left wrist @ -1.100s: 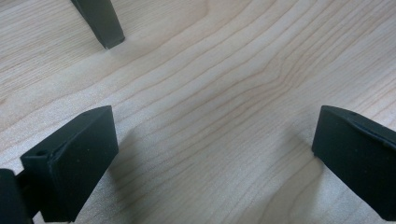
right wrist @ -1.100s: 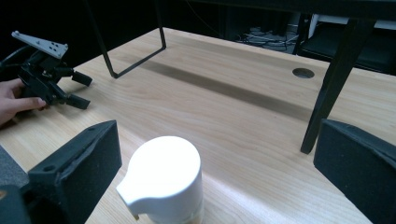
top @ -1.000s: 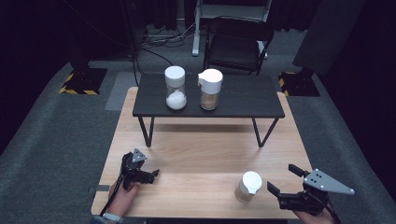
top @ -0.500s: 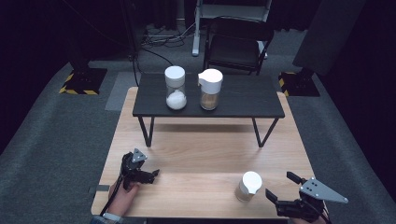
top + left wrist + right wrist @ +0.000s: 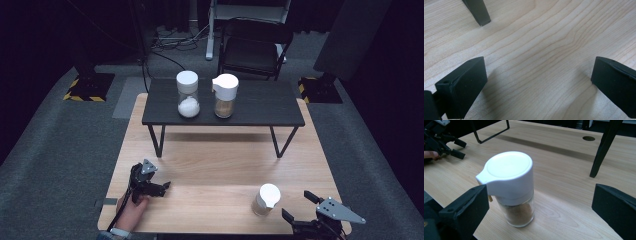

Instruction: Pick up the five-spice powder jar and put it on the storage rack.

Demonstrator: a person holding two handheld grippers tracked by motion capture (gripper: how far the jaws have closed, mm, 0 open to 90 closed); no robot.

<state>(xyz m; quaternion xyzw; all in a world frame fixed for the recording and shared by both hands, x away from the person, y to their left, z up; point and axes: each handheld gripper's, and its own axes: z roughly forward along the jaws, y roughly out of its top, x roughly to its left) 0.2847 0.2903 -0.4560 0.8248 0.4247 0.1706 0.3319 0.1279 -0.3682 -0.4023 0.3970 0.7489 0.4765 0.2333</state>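
Dispenser jar (image 5: 510, 187) w/ white lid stands upright on wooden table (image 5: 210, 165), between spread jaws of right gripper (image 5: 300, 210), no contact. Left gripper (image 5: 159, 187): jaws spread, nothing held.

The right gripper (image 5: 537, 212) has its jaws wide apart. Between them, a glass jar (image 5: 510, 187) with a white spouted lid stands upright on the wooden table (image 5: 564, 170), touching neither jaw.
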